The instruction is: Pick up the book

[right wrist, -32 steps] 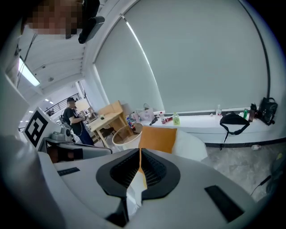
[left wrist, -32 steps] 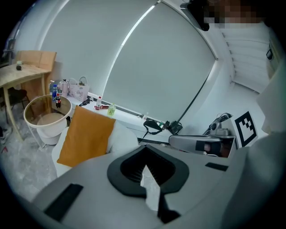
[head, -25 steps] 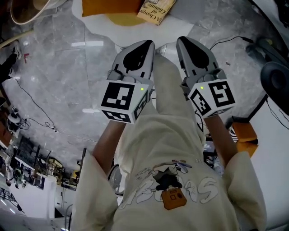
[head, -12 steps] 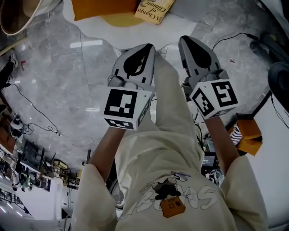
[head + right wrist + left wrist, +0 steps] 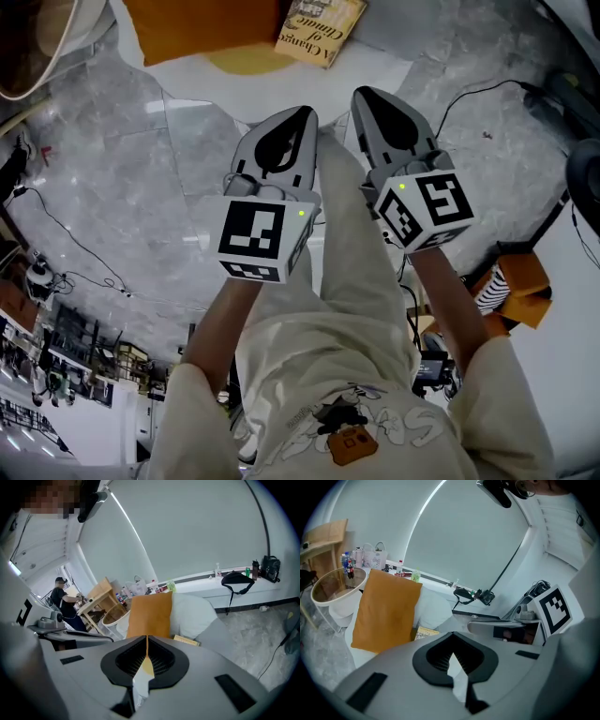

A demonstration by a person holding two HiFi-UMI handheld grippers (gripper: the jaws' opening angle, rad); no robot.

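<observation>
While both grippers hung in front of the person's pale trouser leg (image 5: 352,234), well short of the book (image 5: 321,28), the task stood, as I judged it, at its first step: the approach, with nothing yet grasped. The left gripper (image 5: 300,117) had its jaws pressed together on nothing; the right gripper (image 5: 364,97) likewise showed its tips meeting, with only the room visible past them. The book lay flat on a white surface (image 5: 272,89) ahead of both tools, just beside an orange cushion (image 5: 202,23), and nearer the line of the right gripper than that of the left.

The next move, I reckoned, called for one gripper to part its jaws before it arrived, then to reach forward and down toward the book's free edge, on the side away from the cushion; a book lying flat offers little to pinch, so one jaw would probably have to slip beneath the cover or spine.

Much stayed uncertain. The head view cut off the book's far end at its top edge; each gripper view showed only a corner of it beyond the gripper's own grey body; its thickness could not be read. Whether it touched the cushion, or partly rested on the yellow patch (image 5: 248,61) beside it, I could not tell, nor whether the white surface was a bed or a sofa.
</observation>
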